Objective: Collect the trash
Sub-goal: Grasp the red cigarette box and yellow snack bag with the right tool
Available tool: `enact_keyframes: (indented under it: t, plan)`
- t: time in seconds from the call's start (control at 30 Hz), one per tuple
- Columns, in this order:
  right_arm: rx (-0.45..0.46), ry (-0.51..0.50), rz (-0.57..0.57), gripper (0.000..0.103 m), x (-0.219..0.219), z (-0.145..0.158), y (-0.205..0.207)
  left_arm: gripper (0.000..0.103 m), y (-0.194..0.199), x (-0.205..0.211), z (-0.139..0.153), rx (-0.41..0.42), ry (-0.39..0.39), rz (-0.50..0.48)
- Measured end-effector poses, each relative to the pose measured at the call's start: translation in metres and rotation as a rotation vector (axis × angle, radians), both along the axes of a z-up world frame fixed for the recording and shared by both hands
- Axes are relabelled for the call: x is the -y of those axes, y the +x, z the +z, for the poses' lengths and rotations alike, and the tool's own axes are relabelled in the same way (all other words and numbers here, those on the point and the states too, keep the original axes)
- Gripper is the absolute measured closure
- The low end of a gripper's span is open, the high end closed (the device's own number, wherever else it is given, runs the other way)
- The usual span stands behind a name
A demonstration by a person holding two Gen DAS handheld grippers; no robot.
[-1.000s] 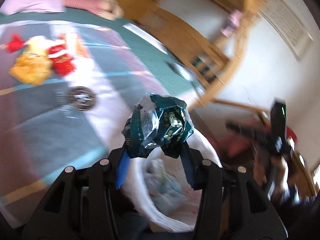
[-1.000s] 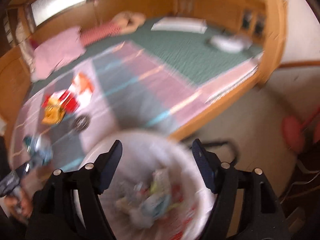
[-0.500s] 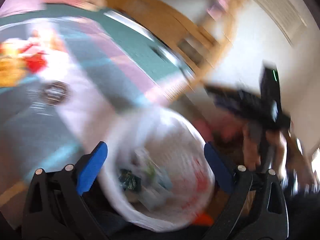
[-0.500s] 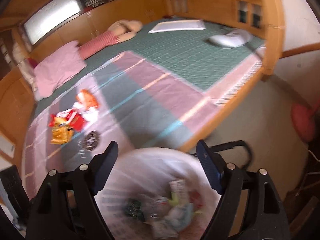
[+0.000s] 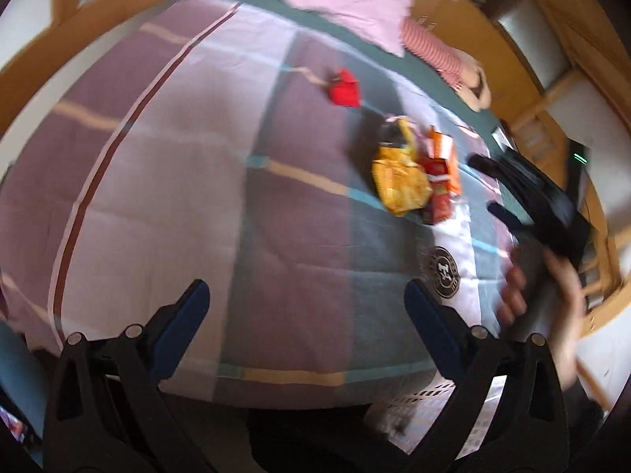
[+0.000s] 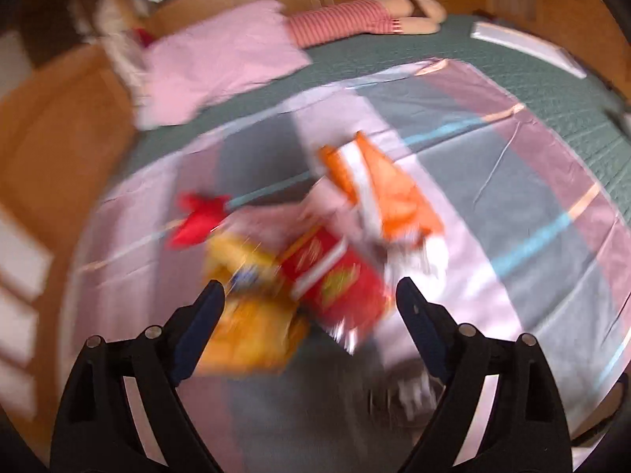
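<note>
Snack wrappers lie in a heap on the striped blanket [image 5: 197, 165]: a yellow bag [image 5: 400, 181], a red bag [image 5: 437, 185] and an orange-and-white bag [image 5: 445, 149]. A small red wrapper [image 5: 345, 88] lies farther off, and a dark round disc [image 5: 443, 272] nearer. My left gripper [image 5: 305, 299] hangs open and empty over the blanket. My right gripper [image 6: 311, 295] hovers just above the red bag [image 6: 335, 280] and the yellow bag [image 6: 248, 315]. Its jaws are opening and its pads touch nothing. In the left wrist view the right gripper [image 5: 493, 189] and the hand [image 5: 560, 287] holding it are at the right.
A white trash basket [image 5: 434, 406] stands on the floor below the bed's edge. A pink pillow [image 6: 221, 63] and a striped soft toy [image 6: 343, 23] lie at the head of the bed. A white flat object [image 6: 524, 45] rests on the green cover. A wooden bed frame [image 6: 51, 134] surrounds the bed.
My left gripper let the dark green wrapper fall into the white basket, opened wide and swung over to the blanket. My right gripper moved from above the basket to the snack bags, its jaws widening.
</note>
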State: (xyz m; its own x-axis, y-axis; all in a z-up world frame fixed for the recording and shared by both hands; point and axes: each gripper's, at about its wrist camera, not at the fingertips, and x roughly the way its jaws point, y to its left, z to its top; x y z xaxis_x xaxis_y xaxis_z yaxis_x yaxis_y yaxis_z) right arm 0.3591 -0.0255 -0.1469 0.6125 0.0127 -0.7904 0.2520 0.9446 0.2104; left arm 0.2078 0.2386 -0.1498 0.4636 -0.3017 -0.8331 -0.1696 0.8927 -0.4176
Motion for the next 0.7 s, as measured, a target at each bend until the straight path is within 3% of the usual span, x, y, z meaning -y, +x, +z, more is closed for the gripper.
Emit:
enact_keyframes:
  t: [0.13, 0.2, 0.37, 0.47, 0.7]
  plan:
    - [-0.038, 0.082, -0.168, 0.016, 0.013, -0.039, 0.039, 0.005, 0.002, -0.019, -0.008, -0.058, -0.037, 0.049]
    - [-0.082, 0.076, -0.151, 0.016, 0.003, -0.058, 0.047, 0.005, -0.001, -0.028, -0.007, -0.072, -0.072, 0.060]
    - [-0.172, 0.089, 0.023, 0.022, -0.055, -0.080, 0.040, 0.005, -0.006, -0.033, 0.003, -0.044, -0.104, 0.066]
    - [-0.189, 0.047, 0.129, 0.026, -0.089, -0.076, 0.022, 0.005, -0.008, -0.038, 0.004, -0.042, -0.106, 0.087]
    - [-0.294, 0.086, 0.415, 0.028, -0.159, -0.066, -0.039, 0.005, -0.014, -0.076, 0.004, -0.043, -0.109, 0.219]
